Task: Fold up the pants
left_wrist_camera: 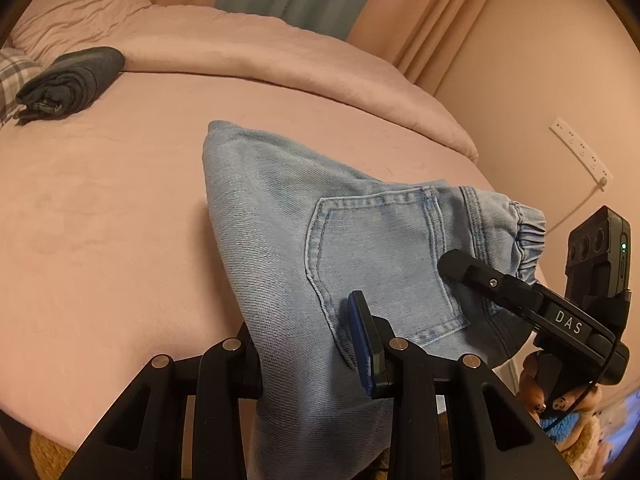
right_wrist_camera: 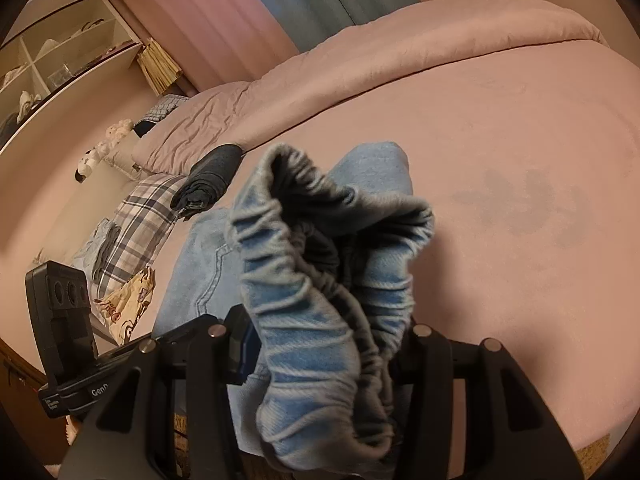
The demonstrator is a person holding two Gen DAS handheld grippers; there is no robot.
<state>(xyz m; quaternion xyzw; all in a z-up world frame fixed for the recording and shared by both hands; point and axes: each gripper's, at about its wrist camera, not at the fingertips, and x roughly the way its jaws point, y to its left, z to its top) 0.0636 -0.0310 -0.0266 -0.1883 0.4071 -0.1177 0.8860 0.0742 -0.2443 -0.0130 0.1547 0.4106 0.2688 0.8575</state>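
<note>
Denim jeans [left_wrist_camera: 280, 208] lie on bed [left_wrist_camera: 100, 220], near end lifted. L gripper [left_wrist_camera: 308, 340] clamps leg fabric; its left finger hidden behind denim. R gripper [right_wrist_camera: 324, 344] grips bunched elastic waistband, which covers both pads. L view alone shows back pocket and R gripper's finger on it. Beyond jeans: dark folded garment [left_wrist_camera: 72, 80]. R view alone shows shelf [right_wrist_camera: 60, 64].

Light-blue jeans [left_wrist_camera: 320, 248] (elastic waistband) draped bedside
</note>
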